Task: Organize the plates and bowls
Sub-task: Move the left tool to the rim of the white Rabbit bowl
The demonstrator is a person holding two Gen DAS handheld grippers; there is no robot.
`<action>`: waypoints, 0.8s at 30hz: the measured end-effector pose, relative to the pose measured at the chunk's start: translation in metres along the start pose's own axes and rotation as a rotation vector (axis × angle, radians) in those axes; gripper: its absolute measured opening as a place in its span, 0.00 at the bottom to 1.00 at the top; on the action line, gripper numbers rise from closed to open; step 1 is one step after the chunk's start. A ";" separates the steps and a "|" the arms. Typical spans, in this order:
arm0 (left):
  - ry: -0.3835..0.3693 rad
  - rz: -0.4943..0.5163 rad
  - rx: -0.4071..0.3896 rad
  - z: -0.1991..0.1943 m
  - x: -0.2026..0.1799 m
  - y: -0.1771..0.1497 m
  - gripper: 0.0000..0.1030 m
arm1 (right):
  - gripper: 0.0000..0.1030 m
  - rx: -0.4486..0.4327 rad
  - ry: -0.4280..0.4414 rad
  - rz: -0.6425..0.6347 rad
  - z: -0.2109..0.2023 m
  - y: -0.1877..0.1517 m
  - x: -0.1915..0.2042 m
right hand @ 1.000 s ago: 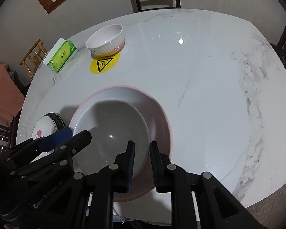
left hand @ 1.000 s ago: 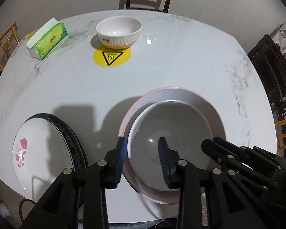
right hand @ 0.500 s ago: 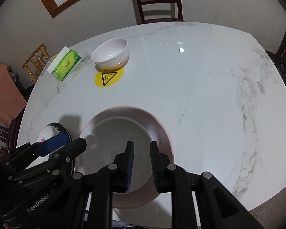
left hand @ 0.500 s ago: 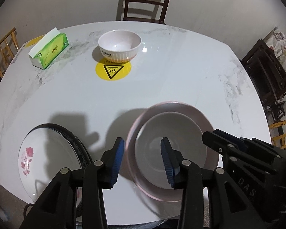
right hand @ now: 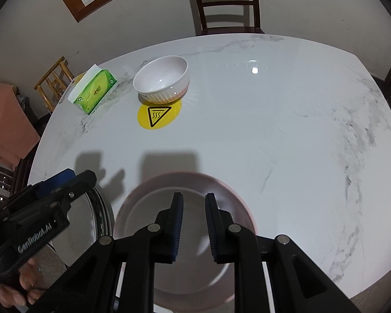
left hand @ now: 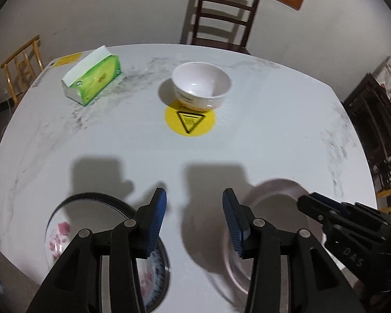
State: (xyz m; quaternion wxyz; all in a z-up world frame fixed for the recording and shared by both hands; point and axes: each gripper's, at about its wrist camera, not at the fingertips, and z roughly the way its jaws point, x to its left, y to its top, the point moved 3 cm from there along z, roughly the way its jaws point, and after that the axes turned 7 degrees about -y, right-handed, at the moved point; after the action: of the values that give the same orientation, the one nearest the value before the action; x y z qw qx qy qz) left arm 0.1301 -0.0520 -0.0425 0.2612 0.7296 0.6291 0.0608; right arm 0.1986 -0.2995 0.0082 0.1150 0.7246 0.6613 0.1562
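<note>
A pink-rimmed plate (right hand: 229, 190) with a grey bowl (right hand: 148, 208) in it sits near the table's front edge; the plate also shows in the left wrist view (left hand: 276, 185). A flowered plate with a black rim (left hand: 65, 224) lies to its left. A white ribbed bowl (left hand: 202, 84) stands at the far middle, also in the right wrist view (right hand: 164, 78). My left gripper (left hand: 194, 217) is open and empty above bare table between the two plates. My right gripper (right hand: 194, 219) is slightly open and empty above the grey bowl.
A green tissue box (left hand: 92, 79) lies at the far left. A yellow warning sticker (left hand: 190, 121) is on the marble table (right hand: 286, 130) in front of the white bowl. A wooden chair (right hand: 226, 2) stands behind the table.
Both grippers have risen and pulled back from the grey bowl and pink plate. My left gripper has shifted left off the bowl's rim and opened wider.
</note>
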 end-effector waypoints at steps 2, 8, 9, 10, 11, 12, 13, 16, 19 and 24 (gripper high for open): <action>0.014 -0.017 -0.002 0.004 0.010 0.007 0.40 | 0.18 0.001 0.014 0.005 0.003 0.006 0.003; 0.030 -0.093 -0.003 0.015 0.039 0.034 0.40 | 0.18 -0.008 0.034 0.018 0.012 0.036 0.013; 0.030 -0.105 -0.001 0.018 0.043 0.039 0.40 | 0.18 -0.008 0.036 0.019 0.014 0.041 0.015; 0.033 -0.113 -0.001 0.020 0.047 0.044 0.40 | 0.18 -0.008 0.040 0.017 0.016 0.047 0.018; 0.038 -0.119 0.001 0.022 0.049 0.048 0.40 | 0.18 -0.006 0.040 0.018 0.019 0.053 0.020; 0.039 -0.127 0.005 0.025 0.052 0.053 0.40 | 0.18 -0.006 0.043 0.022 0.021 0.056 0.022; 0.029 -0.139 0.010 0.028 0.055 0.059 0.40 | 0.18 -0.006 0.051 0.029 0.024 0.063 0.024; 0.003 -0.172 0.007 0.036 0.062 0.076 0.40 | 0.18 -0.011 0.055 0.048 0.033 0.080 0.028; -0.011 -0.186 0.002 0.046 0.066 0.092 0.40 | 0.18 -0.016 0.055 0.068 0.043 0.097 0.032; -0.044 -0.202 -0.007 0.066 0.072 0.118 0.40 | 0.22 -0.002 0.042 0.113 0.068 0.127 0.035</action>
State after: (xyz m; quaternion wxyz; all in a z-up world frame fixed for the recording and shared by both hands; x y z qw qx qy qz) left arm 0.2770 -0.0120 -0.0619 0.2823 0.6627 0.6933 0.0203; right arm 0.3440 -0.2747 -0.0046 0.0929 0.7572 0.6215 0.1785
